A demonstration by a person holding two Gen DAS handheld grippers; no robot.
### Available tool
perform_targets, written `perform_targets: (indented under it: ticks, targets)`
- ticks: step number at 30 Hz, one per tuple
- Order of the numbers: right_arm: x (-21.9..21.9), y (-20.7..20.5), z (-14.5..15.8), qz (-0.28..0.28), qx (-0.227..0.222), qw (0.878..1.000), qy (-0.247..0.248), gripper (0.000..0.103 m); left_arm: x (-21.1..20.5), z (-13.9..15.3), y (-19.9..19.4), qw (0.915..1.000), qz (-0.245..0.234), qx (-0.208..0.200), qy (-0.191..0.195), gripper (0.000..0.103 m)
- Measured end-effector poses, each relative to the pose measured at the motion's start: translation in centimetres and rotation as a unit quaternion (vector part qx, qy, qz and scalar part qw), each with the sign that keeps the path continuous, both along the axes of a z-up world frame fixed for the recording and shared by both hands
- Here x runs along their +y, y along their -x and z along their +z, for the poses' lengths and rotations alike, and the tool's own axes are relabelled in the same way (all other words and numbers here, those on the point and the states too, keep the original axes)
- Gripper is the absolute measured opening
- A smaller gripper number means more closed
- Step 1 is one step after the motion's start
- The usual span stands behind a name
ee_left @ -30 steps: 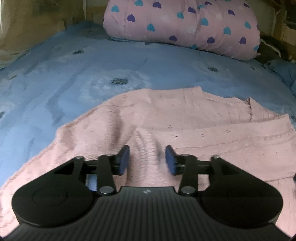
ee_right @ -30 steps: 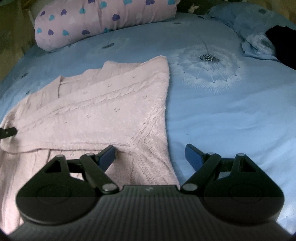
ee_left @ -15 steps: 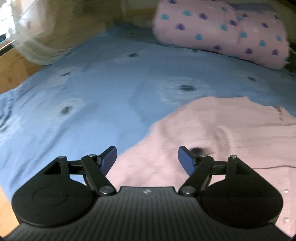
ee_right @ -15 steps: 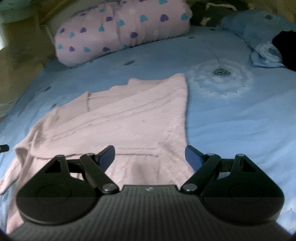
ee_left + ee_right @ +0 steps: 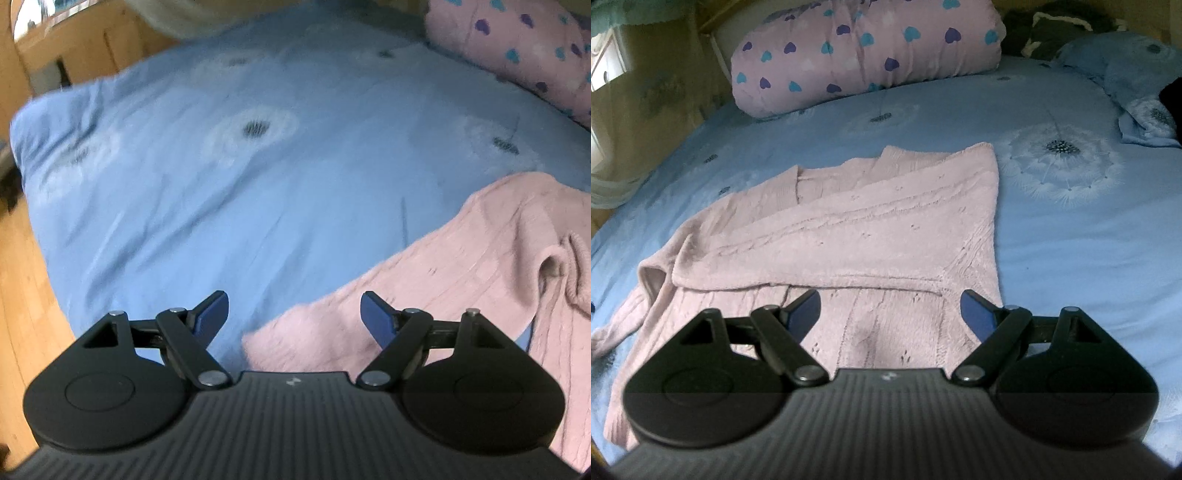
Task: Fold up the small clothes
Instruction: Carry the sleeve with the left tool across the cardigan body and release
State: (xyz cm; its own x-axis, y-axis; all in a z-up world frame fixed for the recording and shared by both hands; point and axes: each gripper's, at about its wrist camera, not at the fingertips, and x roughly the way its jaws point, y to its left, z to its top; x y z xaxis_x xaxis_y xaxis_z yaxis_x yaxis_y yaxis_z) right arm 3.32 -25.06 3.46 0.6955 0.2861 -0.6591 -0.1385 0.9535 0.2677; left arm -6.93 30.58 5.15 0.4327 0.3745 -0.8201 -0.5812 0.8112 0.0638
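A: The left gripper (image 5: 293,312) has let go of the knit fold it pinched a second ago and swung out to the pink sweater (image 5: 849,236)'s edge; its jaws are opening, nothing between them.

B: And the right gripper (image 5: 890,310)?

A: Spread wide, hovering above the sweater's near hem.

B: Differences between views?

A: Only the left shows wooden floor (image 5: 22,295); only the right shows the whole sweater, sleeve folded across, on the blue bedspread (image 5: 1071,240). Beyond, the heart-print pillow (image 5: 868,55). No readable writing.

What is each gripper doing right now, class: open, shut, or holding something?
Left gripper: jaws opening, nothing gripped; the edge of the pink sweater lies below.
Right gripper: open, empty, above the sweater.
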Motion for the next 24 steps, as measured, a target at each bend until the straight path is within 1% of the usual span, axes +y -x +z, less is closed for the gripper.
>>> perform_targets:
  ticks: [1, 5, 7, 9, 10, 12, 13, 14, 17, 19, 21, 24]
  targets:
    - [0.0, 0.0, 0.0, 0.000, 0.000, 1.000, 0.000, 0.084, 0.1, -0.4, 0.2, 0.9999, 0.000, 0.004, 0.012, 0.082]
    - [0.1, -0.1, -0.1, -0.001, 0.001, 1.000, -0.001, 0.084, 1.3, -2.5, 0.4, 0.9966, 0.004, 0.020, 0.080, 0.083]
    - [0.1, 0.0, -0.2, -0.001, 0.000, 1.000, -0.002, 0.084, 1.5, -3.1, 0.5, 0.9957, 0.015, 0.012, 0.091, 0.082]
    - [0.1, -0.1, -0.2, 0.001, 0.000, 1.000, -0.003, 0.084, 1.4, -3.1, 0.7, 0.9958, 0.019, 0.002, 0.090, 0.082]
    - [0.1, -0.1, -0.2, 0.001, 0.000, 1.000, -0.004, 0.084, 1.2, -3.1, 0.8, 0.9961, 0.020, 0.001, 0.085, 0.080]
    - [0.0, -0.1, -0.2, 0.001, 0.000, 1.000, -0.006, 0.084, 0.9, -3.2, 0.6, 0.9972, 0.015, 0.001, 0.073, 0.070]
    - [0.0, -0.1, -0.2, 0.001, -0.001, 1.000, -0.007, 0.084, 0.6, -3.1, 0.5, 0.9974, 0.012, 0.000, 0.071, 0.063]
    - [0.0, 0.0, -0.1, 0.001, -0.002, 1.000, -0.008, 0.084, 0.3, -3.0, 0.4, 0.9974, 0.009, -0.001, 0.071, 0.055]
    - [-0.1, 0.1, 0.0, 0.000, -0.005, 1.000, -0.012, 0.084, 0.0, -2.5, 0.4, 0.9963, 0.005, -0.014, 0.084, 0.041]
    - [-0.1, 0.1, 0.0, 0.000, -0.006, 1.000, -0.015, 0.084, -0.2, -2.1, 0.4, 0.9952, 0.005, -0.026, 0.095, 0.038]
    - [-0.2, 0.1, 0.0, -0.001, -0.005, 1.000, -0.018, 0.084, -0.3, -1.3, 0.7, 0.9933, 0.004, -0.049, 0.105, 0.037]
    - [-0.3, 0.0, 0.0, -0.003, -0.003, 1.000, -0.020, 0.084, -0.9, 0.8, 0.9, 0.9909, -0.008, -0.083, 0.105, 0.036]
